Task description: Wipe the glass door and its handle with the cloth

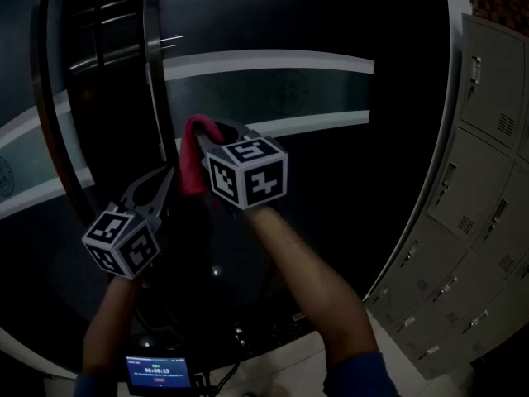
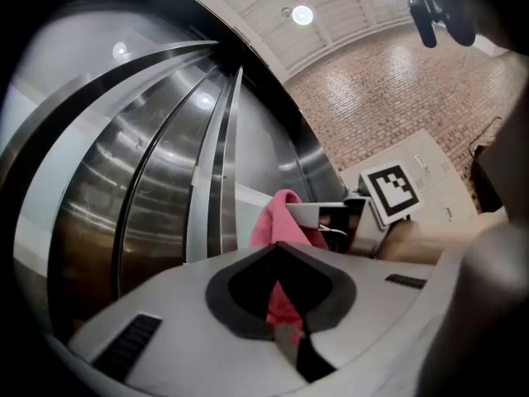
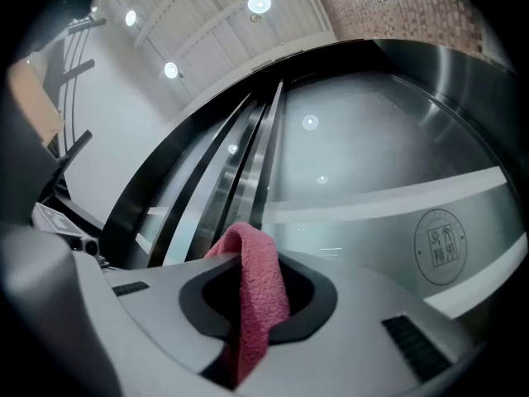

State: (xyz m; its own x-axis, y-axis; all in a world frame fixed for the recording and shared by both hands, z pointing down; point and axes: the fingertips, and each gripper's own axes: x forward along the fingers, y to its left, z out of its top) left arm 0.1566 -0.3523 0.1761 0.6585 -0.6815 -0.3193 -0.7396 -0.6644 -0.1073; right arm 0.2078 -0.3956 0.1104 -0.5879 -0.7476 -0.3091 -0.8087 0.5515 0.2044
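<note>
- The right gripper (image 1: 219, 135), its forearm reaching up from 5 o'clock, has its jaws clenched on the pink cloth (image 1: 193, 160) against the glass door (image 1: 347, 155).
- The left gripper (image 1: 168, 176), at the right one's 7 o'clock, has its jaws closed, apparently nipping the cloth's lower end.
- The cloth's long axis runs 12 to 6, just at 3 o'clock of the steel handle (image 1: 154, 73).

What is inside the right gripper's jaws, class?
A pink cloth is pinched between the jaws of the right gripper and folds over above them. Its lower end is covered by the jaws in the right gripper view, so its full length cannot be seen there.
</note>
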